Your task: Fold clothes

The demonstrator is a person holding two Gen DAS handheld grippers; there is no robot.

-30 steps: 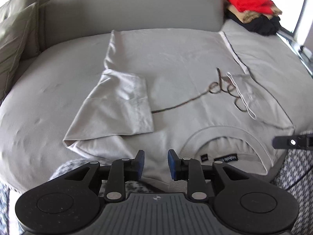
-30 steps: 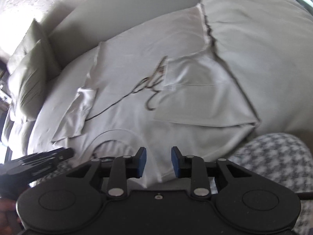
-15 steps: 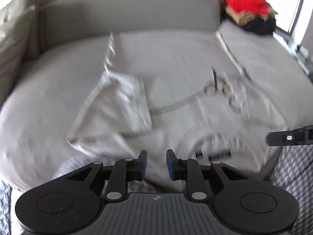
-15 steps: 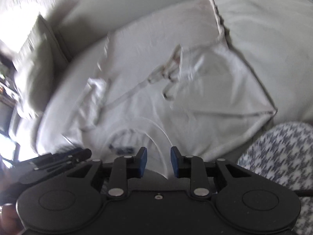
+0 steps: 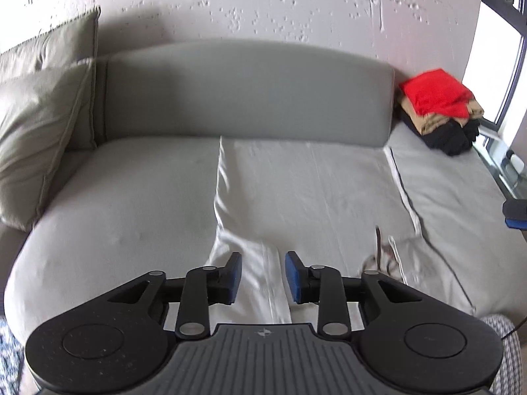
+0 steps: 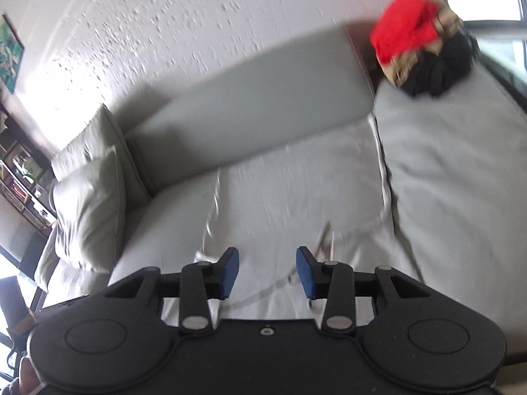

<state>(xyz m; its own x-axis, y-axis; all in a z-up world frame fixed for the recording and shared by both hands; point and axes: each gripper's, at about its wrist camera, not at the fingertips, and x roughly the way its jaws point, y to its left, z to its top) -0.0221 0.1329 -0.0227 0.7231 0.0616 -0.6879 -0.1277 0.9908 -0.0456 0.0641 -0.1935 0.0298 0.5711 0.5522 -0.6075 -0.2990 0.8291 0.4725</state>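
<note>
Across the grey upholstered daybed (image 5: pixel 125 204) a pale grey cotton T-shirt (image 5: pixel 306 191) lies spread flat, its far edge running up to the padded backrest (image 5: pixel 250 95). One short sleeve looks already turned in over the body on the near left, and a thin dark cord (image 5: pixel 378 253) lies tangled on the cloth at the right. So the folding seems only begun: the sleeve is tucked, but the long body of the shirt is not yet doubled over. Over in the far corner sits a stack of folded clothes, red on top of tan and black (image 5: pixel 438 108), presumably finished pieces. The left gripper (image 5: pixel 263 276) hangs above the near part of the shirt, its blue-padded jaws opening with nothing pinched between them. The right gripper (image 6: pixel 266 270) is likewise opening and empty above the cloth.
</note>
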